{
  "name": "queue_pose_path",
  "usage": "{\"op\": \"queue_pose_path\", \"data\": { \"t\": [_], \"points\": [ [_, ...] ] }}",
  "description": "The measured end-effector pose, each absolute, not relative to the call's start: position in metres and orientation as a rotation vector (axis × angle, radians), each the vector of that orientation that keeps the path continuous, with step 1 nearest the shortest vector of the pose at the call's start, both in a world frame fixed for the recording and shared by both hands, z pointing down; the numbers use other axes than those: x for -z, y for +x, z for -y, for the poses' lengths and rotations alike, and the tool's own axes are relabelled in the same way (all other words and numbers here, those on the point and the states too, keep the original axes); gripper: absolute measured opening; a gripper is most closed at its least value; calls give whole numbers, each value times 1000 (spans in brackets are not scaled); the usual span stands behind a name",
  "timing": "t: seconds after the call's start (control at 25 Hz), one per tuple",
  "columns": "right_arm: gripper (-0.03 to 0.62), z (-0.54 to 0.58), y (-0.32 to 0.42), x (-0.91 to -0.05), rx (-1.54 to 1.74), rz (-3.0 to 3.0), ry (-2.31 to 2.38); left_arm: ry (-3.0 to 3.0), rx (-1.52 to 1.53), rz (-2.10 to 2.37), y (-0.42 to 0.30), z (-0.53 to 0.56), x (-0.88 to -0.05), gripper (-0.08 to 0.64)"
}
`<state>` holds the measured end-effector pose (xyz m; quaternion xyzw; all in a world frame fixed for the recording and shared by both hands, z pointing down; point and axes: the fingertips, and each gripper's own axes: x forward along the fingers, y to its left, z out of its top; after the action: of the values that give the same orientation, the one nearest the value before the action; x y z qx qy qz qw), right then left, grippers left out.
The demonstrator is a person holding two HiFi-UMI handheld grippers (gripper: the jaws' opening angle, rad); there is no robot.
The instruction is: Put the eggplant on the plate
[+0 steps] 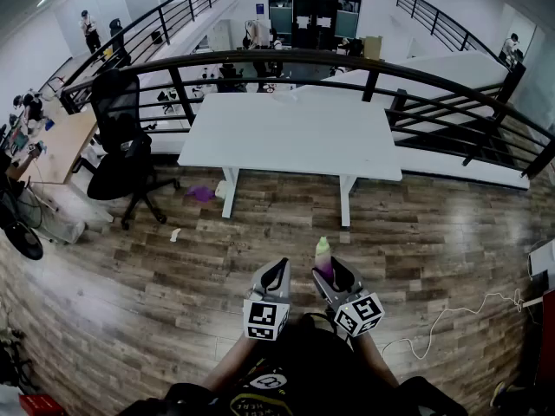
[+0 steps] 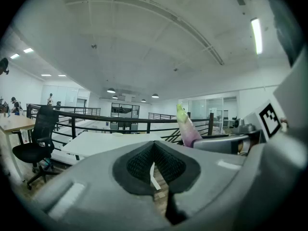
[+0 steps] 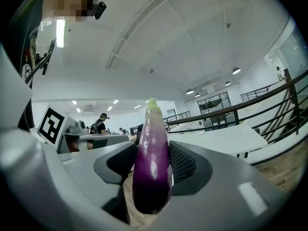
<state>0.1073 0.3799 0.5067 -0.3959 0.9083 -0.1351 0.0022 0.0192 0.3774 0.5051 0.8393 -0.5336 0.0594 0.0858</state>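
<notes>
Seen from the head view, the left tongs (image 1: 276, 269) and right tongs (image 1: 332, 271) hang side by side over the wood floor (image 1: 173, 302), short of one white desk (image 1: 295, 133) with one black chair (image 1: 121, 146) beside it. Only the right gripper view shows the grip: its pads (image 3: 185, 165) clamp the single eggplant (image 3: 151, 167), green tip up. In the left gripper view, the left tongs' pads (image 2: 139, 165) are pressed together with nothing between.

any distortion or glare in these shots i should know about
Head view: strong fisheye, the railing bows into an arc. Left gripper view: black vignette at the corners, ceiling light strip blown out. Right gripper view: white glare streaks on the eggplant.
</notes>
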Motion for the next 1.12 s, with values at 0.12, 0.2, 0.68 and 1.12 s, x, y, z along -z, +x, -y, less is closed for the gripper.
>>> {"op": "queue_pose_path", "data": {
  "t": [0.12,0.2,0.68,1.12],
  "points": [
    [224,-382,104,-504,421,-2856,-1234,2484,-178,1589,17,-378,-505,5],
    [224,-383,101,-503,421,-2858,-1226,2481,-190,1589,16,-378,-506,5],
    [224,-367,91,-524,570,-2794,-1302,2465,-227,1564,-7,-374,-518,5],
    [224,-360,51,-526,633,-2793,-1250,2408,-235,1530,-42,-362,-541,5]
  ]
}}
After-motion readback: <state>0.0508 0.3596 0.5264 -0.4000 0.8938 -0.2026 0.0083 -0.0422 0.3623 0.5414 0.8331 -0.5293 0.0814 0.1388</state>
